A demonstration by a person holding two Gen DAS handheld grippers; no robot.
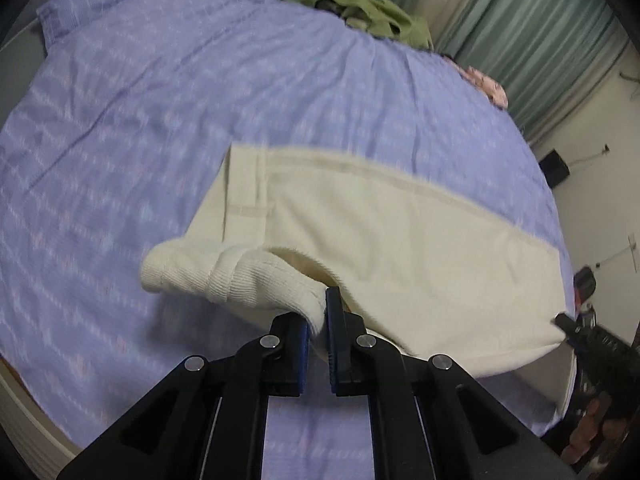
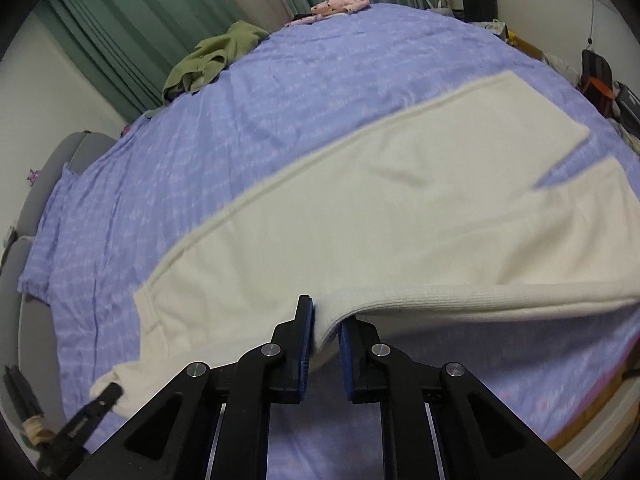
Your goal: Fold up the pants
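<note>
1. My left tool is pinching the ribbed waistband of the cream pants right at its tip. Only a thin edge of knit is sitting between the pads, so I am risking it sliding out if I pull hard or jerk.
2. My right tool is likewise pressed together on a fold of ribbed edge near its tip. If one side is letting go while the other is holding, the pants are going to swing and bunch up instead of folding flat.
3. Just beyond the left tool the waistband is rolling and bunching. Laying it down like that, I am likely pressing a lump into the fold.
4. The pants are lying across the bed, near edge lifted off the sheet and the rest resting on it. If I am raising one hand faster than the other, the fold line is going to run crooked.
5. Farther out, the two legs are lying just beside each other with a narrow gap at the cuffs. Dragging the cloth over the sheet may be splaying them or wrinkling the sheet.
6. At the far edge a green garment and a pink one are lying well apart from the pants; I judge them no trouble unless I am overshooting badly.
</note>
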